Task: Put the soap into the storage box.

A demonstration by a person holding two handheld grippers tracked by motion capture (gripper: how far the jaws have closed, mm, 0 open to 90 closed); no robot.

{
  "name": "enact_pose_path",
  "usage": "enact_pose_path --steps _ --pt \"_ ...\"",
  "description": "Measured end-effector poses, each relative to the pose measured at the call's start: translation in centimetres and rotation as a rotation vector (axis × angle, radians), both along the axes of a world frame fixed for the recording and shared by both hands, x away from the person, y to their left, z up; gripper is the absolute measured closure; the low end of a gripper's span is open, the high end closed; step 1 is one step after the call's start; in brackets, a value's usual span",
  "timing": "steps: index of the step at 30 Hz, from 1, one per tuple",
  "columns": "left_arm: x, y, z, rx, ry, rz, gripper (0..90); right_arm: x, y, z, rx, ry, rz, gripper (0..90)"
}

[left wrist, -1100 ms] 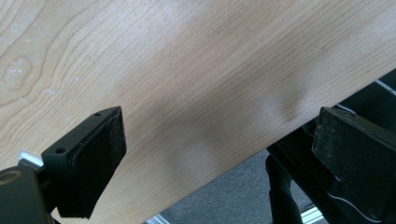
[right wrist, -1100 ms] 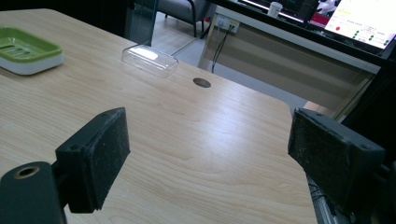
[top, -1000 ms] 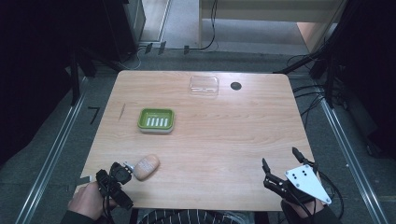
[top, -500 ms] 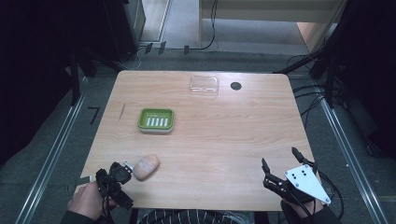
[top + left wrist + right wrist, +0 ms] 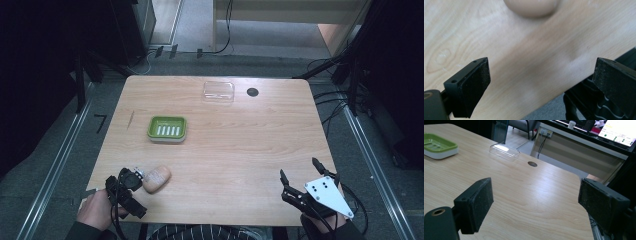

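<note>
Wooden table (image 5: 235, 145): tan soap (image 5: 157, 178) lies near green soap dish (image 5: 167, 129), flanked by gaping left gripper (image 5: 131, 181) poised for pickup; right gripper (image 5: 302, 180) held wide apart, idle.

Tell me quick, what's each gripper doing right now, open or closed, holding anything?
Left gripper: open, empty, just short of the tan soap bar.
Right gripper: open, empty, above the table.
</note>
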State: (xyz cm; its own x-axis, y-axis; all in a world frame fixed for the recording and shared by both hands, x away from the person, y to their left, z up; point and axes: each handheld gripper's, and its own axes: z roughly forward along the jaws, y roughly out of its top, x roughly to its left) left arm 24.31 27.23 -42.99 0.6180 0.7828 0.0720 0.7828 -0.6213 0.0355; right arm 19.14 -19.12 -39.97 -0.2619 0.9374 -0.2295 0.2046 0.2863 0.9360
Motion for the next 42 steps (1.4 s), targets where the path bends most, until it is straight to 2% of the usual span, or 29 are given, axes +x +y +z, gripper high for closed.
enact_pose_path --steps 6,12,15,21,26,42 --pt "0.7 -0.2 -0.1 -0.006 0.020 -0.005 1.8 0.0 0.0 0.0 0.000 0.000 0.000 13.4" --pt "1.2 -0.5 0.0 -0.014 0.019 -0.004 1.8 0.0 0.0 0.0 -0.003 0.001 -0.001 13.4" --pt "1.8 -0.8 0.0 -0.010 0.034 -0.012 1.8 0.0 0.0 0.0 -0.003 -0.001 -0.002 13.4" --pt "2.6 -1.0 0.0 -0.012 0.040 -0.016 1.8 0.0 0.0 0.0 -0.003 0.000 0.000 13.4" --pt "3.2 -1.5 0.1 -0.026 0.021 -0.021 1.8 0.0 0.0 0.0 -0.003 0.000 0.000 13.4" --pt "5.1 -2.7 0.0 -0.053 0.001 -0.050 1.4 0.0 0.0 0.0 -0.001 0.001 0.000 13.4"
